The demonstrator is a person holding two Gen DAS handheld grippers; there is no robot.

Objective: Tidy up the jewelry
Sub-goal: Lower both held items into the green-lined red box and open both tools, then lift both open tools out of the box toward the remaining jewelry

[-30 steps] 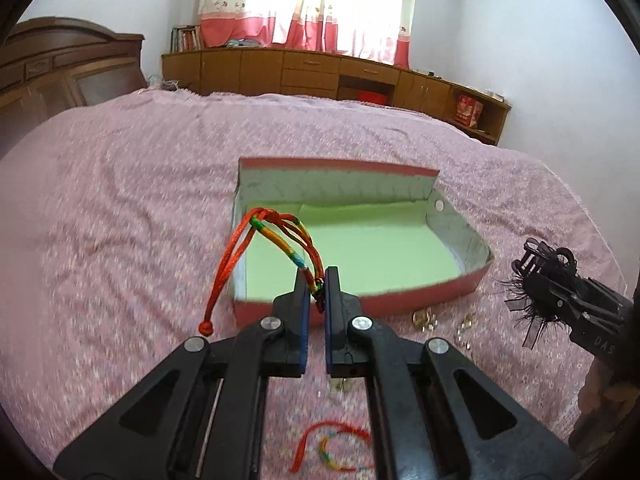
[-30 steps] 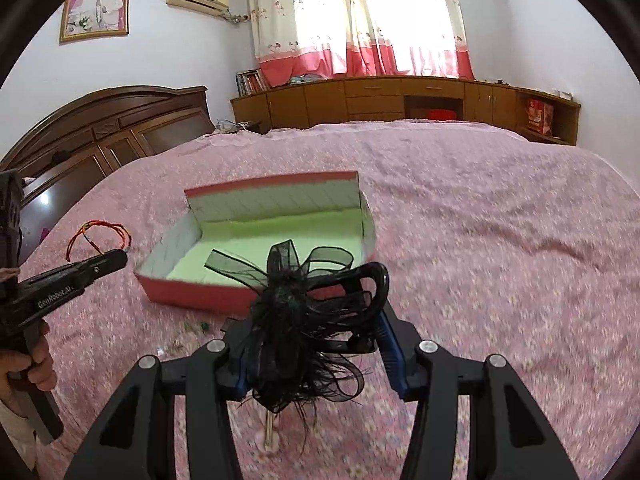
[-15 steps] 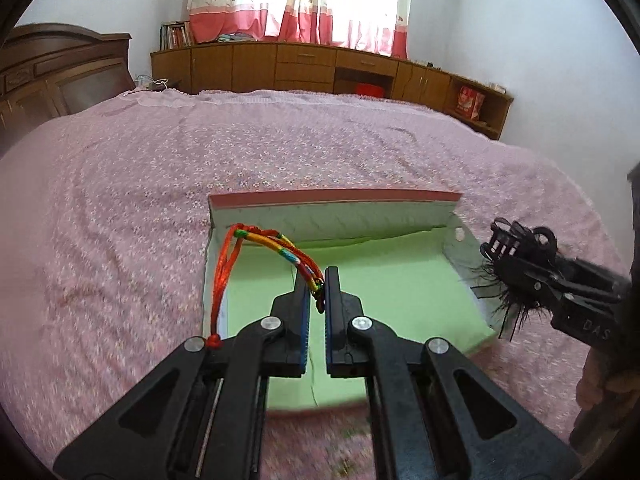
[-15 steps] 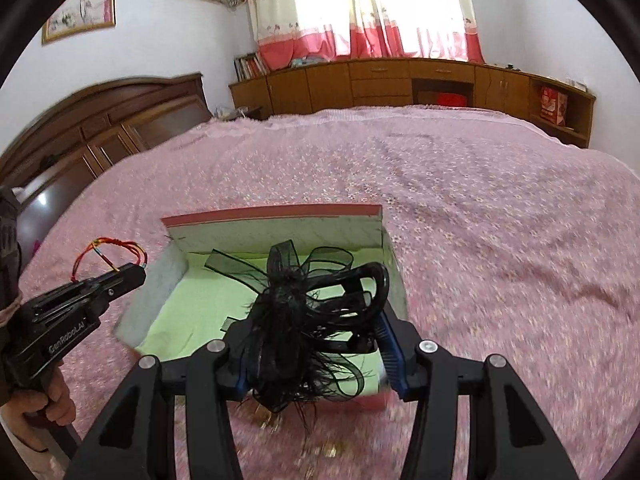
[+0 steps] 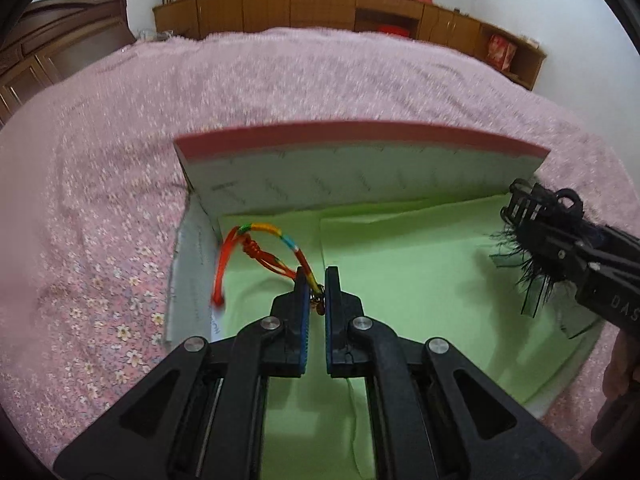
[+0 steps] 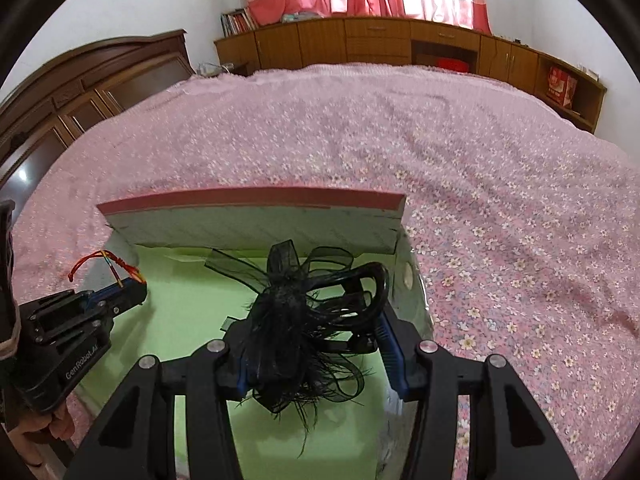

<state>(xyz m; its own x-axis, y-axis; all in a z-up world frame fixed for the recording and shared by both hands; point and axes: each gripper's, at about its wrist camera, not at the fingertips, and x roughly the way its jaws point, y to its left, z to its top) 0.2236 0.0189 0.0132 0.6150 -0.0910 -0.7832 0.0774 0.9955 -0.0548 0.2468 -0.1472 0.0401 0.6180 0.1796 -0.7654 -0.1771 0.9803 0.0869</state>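
A shallow box with red outer walls (image 5: 360,134) and a green floor (image 5: 420,280) lies on the bed. My left gripper (image 5: 316,284) is shut on a red and multicoloured cord bracelet (image 5: 260,248) and holds it over the box's left part. My right gripper (image 6: 316,320) is shut on a black feathered hair clip (image 6: 304,320) and holds it over the box's right part. In the left wrist view the right gripper (image 5: 520,208) comes in from the right with the hair clip (image 5: 536,240). In the right wrist view the left gripper (image 6: 136,284) shows at the left with the bracelet (image 6: 108,260).
The pink flowered bedspread (image 6: 480,200) surrounds the box. A dark wooden headboard (image 6: 100,80) stands at the left. Low wooden cabinets (image 6: 380,40) run along the far wall under pink curtains.
Both grippers have moved forward and down over the box, which now fills the lower part of each view. The loose items in front of the box have passed out of sight.
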